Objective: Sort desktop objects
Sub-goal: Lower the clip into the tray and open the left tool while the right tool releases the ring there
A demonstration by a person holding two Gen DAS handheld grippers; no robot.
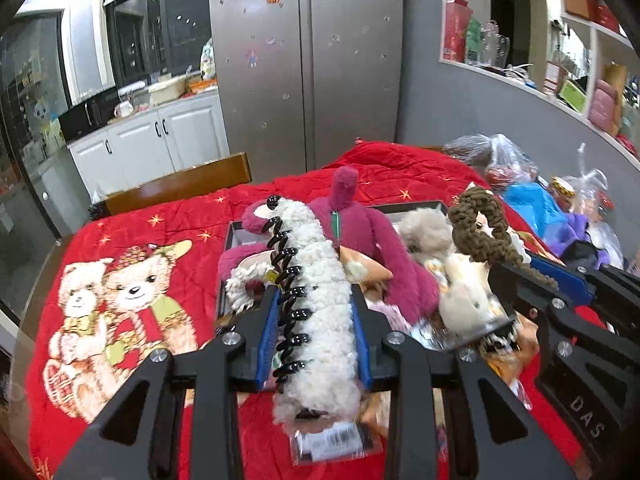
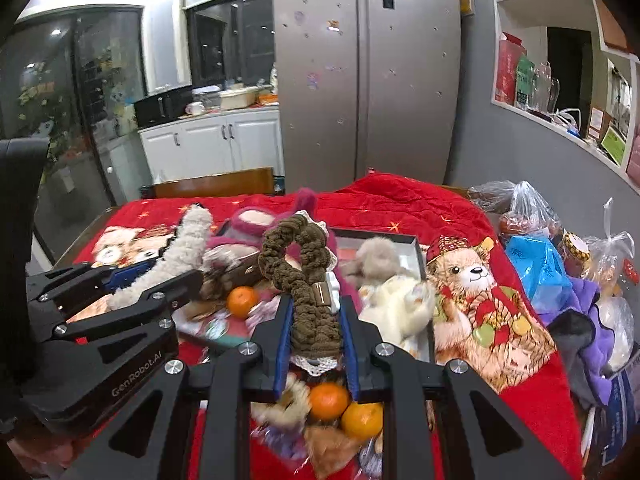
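The white fluffy hair clip (image 1: 320,304), with a black coil hair tie (image 1: 290,292) running along its left side, is sitting pinched between the blue pads of the left hand-held gripper (image 1: 316,312), lifted above the tray (image 1: 232,240). A packaging card with a barcode is hanging from its near end. In the right wrist view the same clip (image 2: 176,260) is showing at the left, held up at a slant by the left hand-held gripper (image 2: 140,280).

The brown knitted scrunchie (image 2: 304,280) is being pinched by the right hand-held gripper (image 2: 316,320), its jaws pressing in on the lower part while the loop is standing up above the fingers. A white lace edge is peeking out below it. In the left wrist view the scrunchie (image 1: 480,228) is appearing at the right, gripped by the right hand-held gripper (image 1: 536,276).

Below both, the tray is holding a pink plush bear (image 1: 360,224), a grey fluffy toy (image 2: 376,256) and a cream plush (image 2: 404,308), all crowded together. One orange (image 2: 242,300) is lying between the two hand-held grippers, and two more oranges (image 2: 344,408) are lying touching each other just under the right fingers, among wrappers.

The bench is lying under a red blanket (image 1: 120,248) printed with teddy bears. Along its right edge, plastic bags (image 2: 536,276) and a jar (image 2: 576,248) are piled up. Behind the bench, a wooden chair back (image 1: 180,184) is standing before a silver fridge (image 1: 304,60).
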